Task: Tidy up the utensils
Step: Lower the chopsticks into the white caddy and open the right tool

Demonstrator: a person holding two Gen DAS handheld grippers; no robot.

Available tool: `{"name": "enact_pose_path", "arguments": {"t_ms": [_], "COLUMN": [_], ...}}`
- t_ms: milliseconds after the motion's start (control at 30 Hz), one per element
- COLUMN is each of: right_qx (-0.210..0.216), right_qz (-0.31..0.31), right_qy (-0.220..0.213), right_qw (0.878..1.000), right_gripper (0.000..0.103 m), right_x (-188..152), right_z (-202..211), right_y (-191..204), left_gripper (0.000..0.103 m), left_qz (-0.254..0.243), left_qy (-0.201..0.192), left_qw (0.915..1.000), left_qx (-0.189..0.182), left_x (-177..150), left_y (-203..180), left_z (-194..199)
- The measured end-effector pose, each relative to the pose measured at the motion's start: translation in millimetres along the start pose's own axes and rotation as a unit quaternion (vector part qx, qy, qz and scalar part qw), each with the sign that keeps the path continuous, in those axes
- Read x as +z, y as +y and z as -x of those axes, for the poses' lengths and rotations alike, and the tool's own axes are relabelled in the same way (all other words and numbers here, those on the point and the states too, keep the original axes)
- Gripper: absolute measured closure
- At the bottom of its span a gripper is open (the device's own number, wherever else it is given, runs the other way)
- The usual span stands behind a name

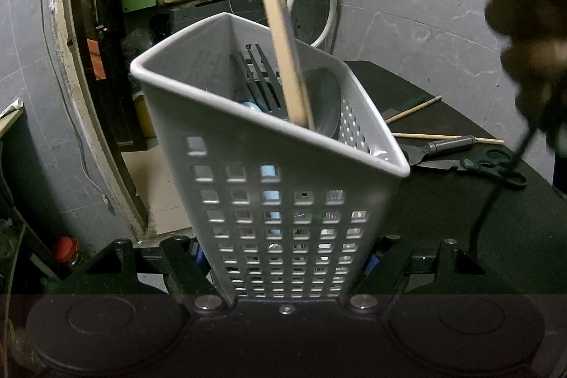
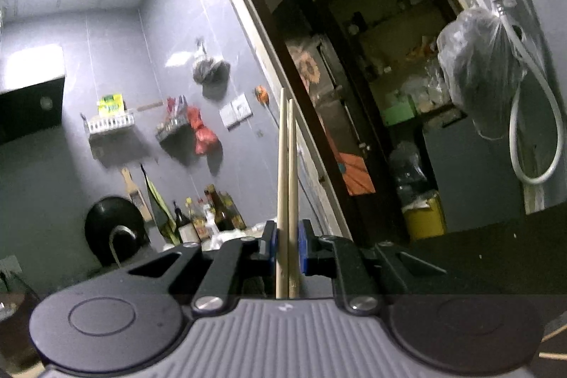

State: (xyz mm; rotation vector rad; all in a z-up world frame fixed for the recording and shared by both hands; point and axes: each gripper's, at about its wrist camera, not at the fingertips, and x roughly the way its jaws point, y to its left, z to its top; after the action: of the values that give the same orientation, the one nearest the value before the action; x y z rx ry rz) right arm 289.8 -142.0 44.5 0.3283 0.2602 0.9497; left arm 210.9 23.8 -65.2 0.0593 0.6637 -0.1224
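My left gripper (image 1: 285,263) is shut on a grey perforated utensil holder (image 1: 269,186) and holds it tilted on the black table (image 1: 460,218). Inside the holder are a dark slotted spatula (image 1: 258,73), a dark ladle (image 1: 324,101) and something light blue (image 1: 250,107). A pair of wooden chopsticks (image 1: 280,34) comes down from above into the holder, blurred. My right gripper (image 2: 287,248) is shut on those chopsticks (image 2: 286,172), which stand upright between the blue pads. The right gripper's body shows at the top of the left wrist view.
On the table behind the holder lie two loose chopsticks (image 1: 414,108), a metal tool (image 1: 446,144) and black scissors (image 1: 482,163). A dark doorway (image 2: 372,94) opens to a storeroom. Bottles (image 2: 198,218) and a wok (image 2: 113,225) stand by the grey tiled wall.
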Motion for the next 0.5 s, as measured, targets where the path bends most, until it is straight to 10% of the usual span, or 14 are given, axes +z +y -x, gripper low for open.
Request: {"name": "enact_pose_path", "arguments": {"t_ms": [500], "right_qx": [-0.037], "right_qz": [0.029], "right_qy": [0.079], "right_qw": [0.996], "right_gripper": [0.078], "right_x": [-49], "right_z": [15], "right_y": [11], "left_gripper": [0.027], "left_qz": [0.000], "left_qy": [0.000], "left_qw": [1.0000], "left_qx": [-0.001], "left_x": [0], "left_y": [-1], "left_z": [0]}}
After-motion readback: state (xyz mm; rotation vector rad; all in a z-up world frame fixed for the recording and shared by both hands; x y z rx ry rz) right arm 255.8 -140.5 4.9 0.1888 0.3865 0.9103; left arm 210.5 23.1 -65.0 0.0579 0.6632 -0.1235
